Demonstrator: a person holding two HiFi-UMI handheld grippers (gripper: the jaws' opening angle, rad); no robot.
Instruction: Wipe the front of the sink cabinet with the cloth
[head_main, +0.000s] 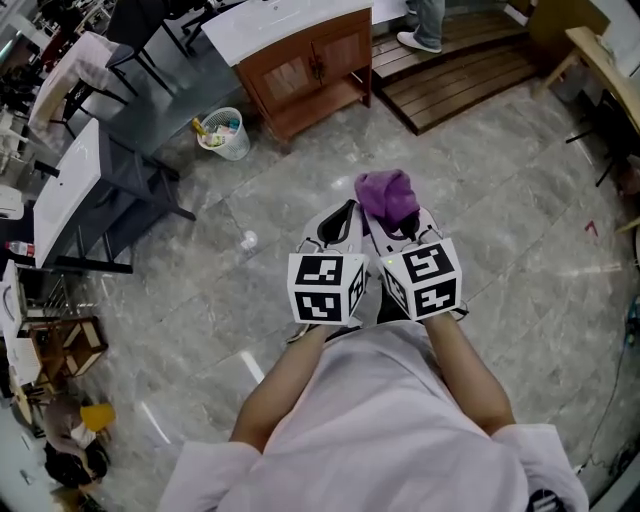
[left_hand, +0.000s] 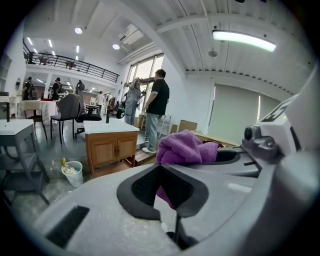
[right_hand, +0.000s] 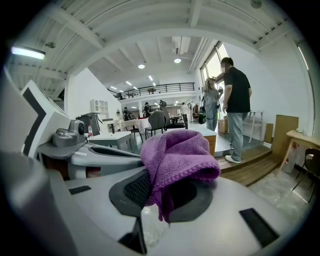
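The right gripper (right_hand: 167, 200) is pinching the seemingly soft, light cloth (right_hand: 175, 155) by a bunched fold, while the left gripper (left_hand: 167, 187) is sitting closed, empty.

The cloth (head_main: 388, 195) is looking nubby, like terry. The cabinet (head_main: 312, 62) is showing varnished wood under a smooth white top. The floor (head_main: 505, 235) is gleaming like polished stone. The right tool (right_hand: 162, 189) is showing matt plastic.

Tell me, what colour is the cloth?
The cloth is purple, clearest in the right gripper view.
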